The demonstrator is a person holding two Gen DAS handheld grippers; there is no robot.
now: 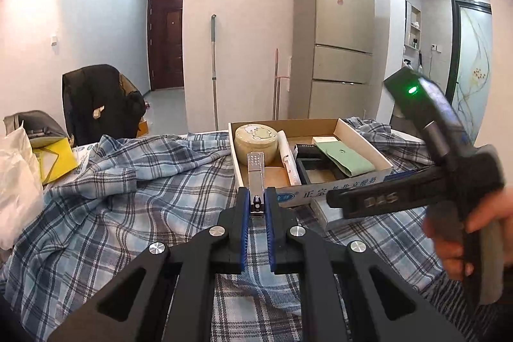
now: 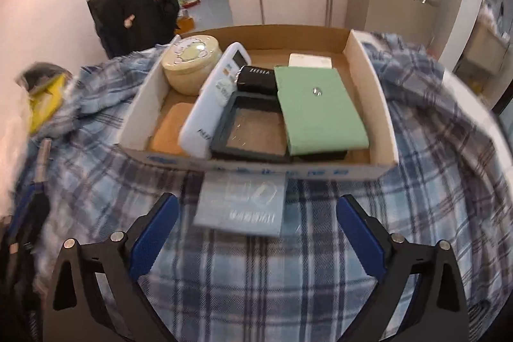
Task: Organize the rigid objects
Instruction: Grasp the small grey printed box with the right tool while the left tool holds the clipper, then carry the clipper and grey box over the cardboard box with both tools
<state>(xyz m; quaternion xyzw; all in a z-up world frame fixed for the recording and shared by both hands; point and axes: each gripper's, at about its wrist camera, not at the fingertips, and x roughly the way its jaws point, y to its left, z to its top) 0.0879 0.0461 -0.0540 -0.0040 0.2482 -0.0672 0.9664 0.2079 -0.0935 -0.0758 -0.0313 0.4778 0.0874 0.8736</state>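
Left gripper squeezed tight on a shiny metal nail clipper, held up just in front of the cardboard box. Right gripper spread wide with nothing inside, low over the blue checked cloth. Between its fingers, a flat gray box lying on the cloth, right beside the box's front wall. Inside: round cream tin, white remote, dark frame, green case.

Shiny metal nail clipper, matt cardboard box, soft plaid cloth, glossy plastic remote.
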